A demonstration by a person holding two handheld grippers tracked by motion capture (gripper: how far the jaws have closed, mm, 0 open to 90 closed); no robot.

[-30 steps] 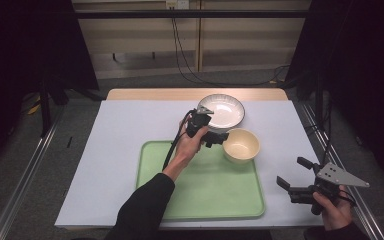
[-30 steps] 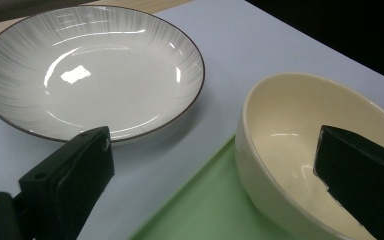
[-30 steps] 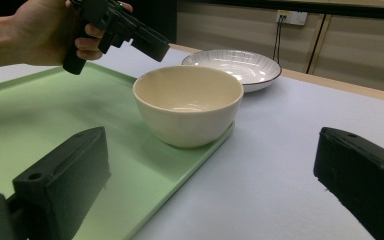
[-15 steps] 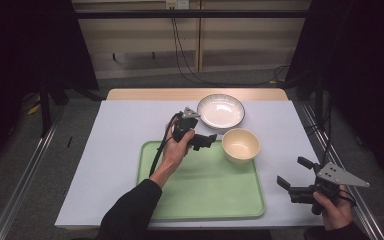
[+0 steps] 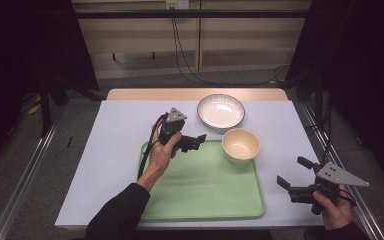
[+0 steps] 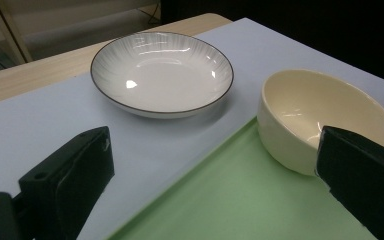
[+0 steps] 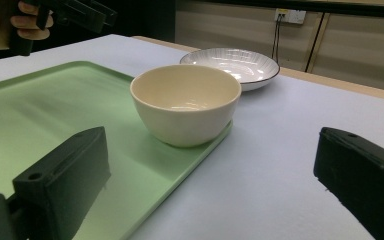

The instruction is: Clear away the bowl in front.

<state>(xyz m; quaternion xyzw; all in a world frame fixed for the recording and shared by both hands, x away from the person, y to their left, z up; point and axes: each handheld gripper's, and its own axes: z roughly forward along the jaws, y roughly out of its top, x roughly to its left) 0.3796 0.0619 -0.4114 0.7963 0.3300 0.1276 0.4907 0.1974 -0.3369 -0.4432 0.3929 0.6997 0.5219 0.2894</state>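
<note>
A green tray (image 5: 205,185) lies in the lower middle of the high view on a tabletop (image 5: 120,130) covered in pale sheeting. A cream bowl (image 5: 240,145) sits on the tray's upper right corner, and a white plate (image 5: 221,111) with a dark rim rests on the tabletop just above it, near the bowl but apart. The left tongs (image 5: 192,142), held in a hand (image 5: 161,152) over the tray's upper left edge, point right toward the bowl with jaws spread wide and empty; in the left gripper view the bowl (image 6: 325,120) appears at right and the plate (image 6: 162,72) at upper centre. The right tongs (image 5: 292,175) hover at the lower right of the frame, off the tray, jaws also wide and holding nothing.
</note>
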